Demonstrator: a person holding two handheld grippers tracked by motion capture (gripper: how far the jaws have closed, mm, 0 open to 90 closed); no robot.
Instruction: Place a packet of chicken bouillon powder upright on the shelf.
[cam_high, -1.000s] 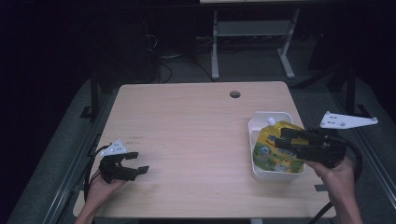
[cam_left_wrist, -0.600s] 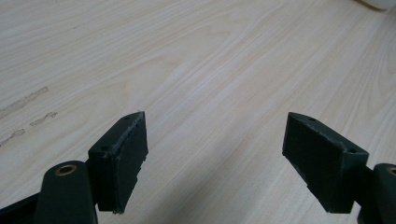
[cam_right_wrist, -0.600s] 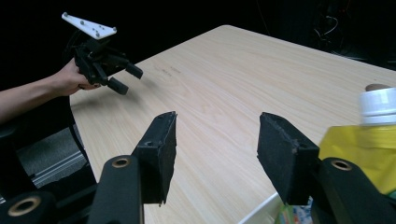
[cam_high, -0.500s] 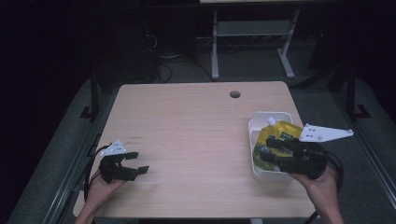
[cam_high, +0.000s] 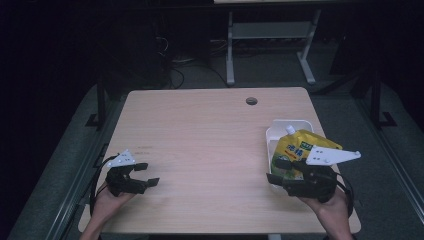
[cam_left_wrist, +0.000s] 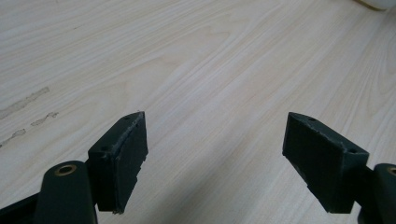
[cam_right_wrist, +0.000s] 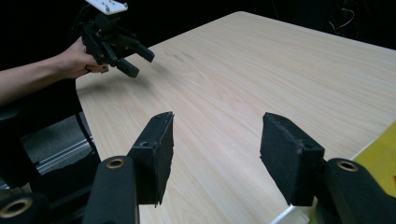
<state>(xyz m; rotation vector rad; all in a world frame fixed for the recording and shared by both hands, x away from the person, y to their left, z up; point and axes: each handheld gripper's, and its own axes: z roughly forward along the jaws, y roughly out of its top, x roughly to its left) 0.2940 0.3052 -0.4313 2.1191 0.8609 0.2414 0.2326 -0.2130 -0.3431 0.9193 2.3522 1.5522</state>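
Since the earlier frames the right gripper (cam_high: 275, 171) has drawn back off the yellow pouch (cam_high: 295, 150), its jaws just opening, seemingly empty. That pouch stands in the white bin (cam_high: 272, 135) at the tabletop's (cam_high: 200, 140) right edge. Left gripper (cam_high: 147, 173) rests wide open, holding nothing.

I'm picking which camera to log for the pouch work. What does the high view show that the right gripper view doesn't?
High view alone: the whole yellow pouch standing in the white bin, its white spout, the round hole in the table, and the floor and metal frame beyond. Right gripper view alone: a close look between the right hand-held gripper pads, open with nothing between them after just opening. Shared: the wooden table, the open left hand-held gripper near its corner, and a yellow edge of the pouch.
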